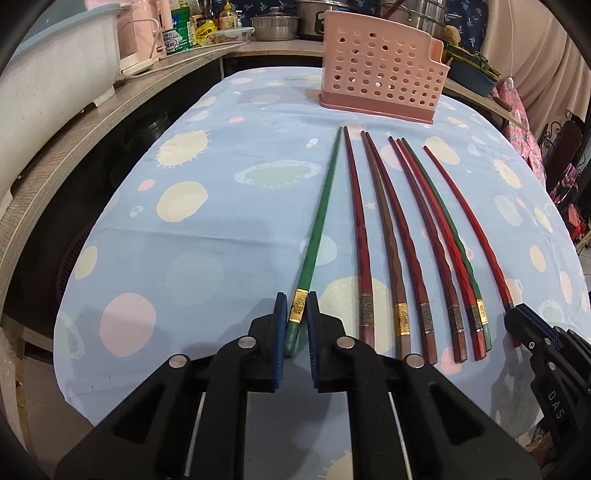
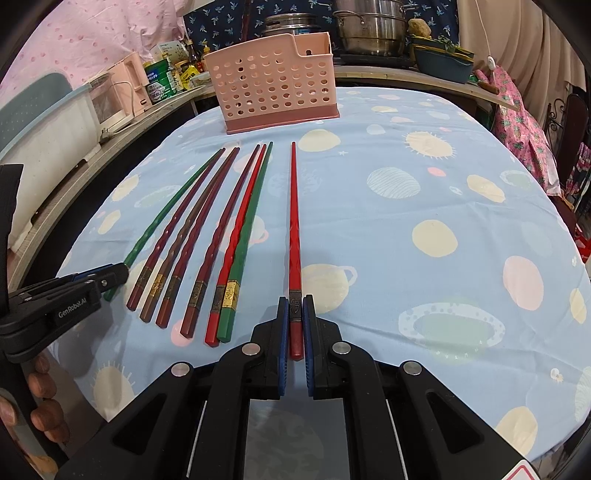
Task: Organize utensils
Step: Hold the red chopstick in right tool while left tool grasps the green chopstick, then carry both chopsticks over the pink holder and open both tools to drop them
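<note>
Several chopsticks [image 1: 399, 240] lie side by side on the blue patterned tablecloth [image 1: 221, 236], tips toward a pink perforated utensil holder [image 1: 380, 70] at the far end. My left gripper [image 1: 297, 299] is shut on the leftmost one, a green chopstick [image 1: 321, 214], at its gold band. My right gripper [image 2: 296, 301] is shut on the rightmost one, a red chopstick [image 2: 294, 221], near its handle end. Both held chopsticks still rest along the cloth. The right wrist view shows the left gripper [image 2: 118, 275] at the left, and the holder [image 2: 273, 85] standing upright.
A wooden counter [image 1: 92, 125] curves along the left and back, with a white basin [image 1: 55, 70], bottles and steel pots [image 2: 369, 29]. A person's hand [image 2: 40, 406] holds the left gripper. Floral cloth [image 2: 517, 122] hangs at the right table edge.
</note>
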`<state>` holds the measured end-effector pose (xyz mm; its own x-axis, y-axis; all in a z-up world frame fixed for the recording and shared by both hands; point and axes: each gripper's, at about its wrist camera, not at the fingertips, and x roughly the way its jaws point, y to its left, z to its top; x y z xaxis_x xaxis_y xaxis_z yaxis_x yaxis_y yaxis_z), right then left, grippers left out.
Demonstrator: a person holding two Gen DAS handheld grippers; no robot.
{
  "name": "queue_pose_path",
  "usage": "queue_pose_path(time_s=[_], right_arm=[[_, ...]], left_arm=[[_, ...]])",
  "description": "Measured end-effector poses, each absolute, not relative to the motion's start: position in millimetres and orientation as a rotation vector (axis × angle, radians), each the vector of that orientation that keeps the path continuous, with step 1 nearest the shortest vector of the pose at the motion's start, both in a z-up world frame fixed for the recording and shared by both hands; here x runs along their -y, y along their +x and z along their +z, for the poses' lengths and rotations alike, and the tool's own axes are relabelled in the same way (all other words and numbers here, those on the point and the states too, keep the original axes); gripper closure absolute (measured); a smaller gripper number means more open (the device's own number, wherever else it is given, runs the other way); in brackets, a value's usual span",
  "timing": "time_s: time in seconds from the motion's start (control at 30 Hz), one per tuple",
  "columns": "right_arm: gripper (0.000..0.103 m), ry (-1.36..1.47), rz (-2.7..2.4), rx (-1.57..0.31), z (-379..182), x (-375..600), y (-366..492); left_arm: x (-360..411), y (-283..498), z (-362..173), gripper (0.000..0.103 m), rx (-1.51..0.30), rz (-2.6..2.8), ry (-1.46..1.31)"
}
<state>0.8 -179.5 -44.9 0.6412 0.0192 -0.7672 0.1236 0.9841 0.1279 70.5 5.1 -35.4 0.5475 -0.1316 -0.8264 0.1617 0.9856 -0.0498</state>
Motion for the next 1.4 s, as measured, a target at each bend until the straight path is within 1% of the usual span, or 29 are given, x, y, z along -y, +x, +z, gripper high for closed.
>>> queue_pose_path(time_s=[0.27, 0.47, 0.93, 1.4], right_arm=[[0.096, 0.186, -0.065, -0.85, -34.8, 184.5, -3.8], [0.096, 0.21, -0.068, -0.793, -9.9, 193.5, -7.0], [0.096, 0.251, -0.079, -0.593, 76.5, 229.9, 14.5], [0.096, 0.317, -0.055, -0.471, 140.2, 260.4, 73.4]], left_arm=[[-11.7, 68.9, -23.9, 0.095, -0.964, -0.178, 0.008], [-18.5, 67.2, -0.1, 0.095, -0.924, -0.177, -0.02], [-29.8, 91.9, 83.7, 0.096, -0.774, -0.189, -0.089], [-21.3, 163.3, 166.6, 0.096, -0.652, -0.219, -0.139]])
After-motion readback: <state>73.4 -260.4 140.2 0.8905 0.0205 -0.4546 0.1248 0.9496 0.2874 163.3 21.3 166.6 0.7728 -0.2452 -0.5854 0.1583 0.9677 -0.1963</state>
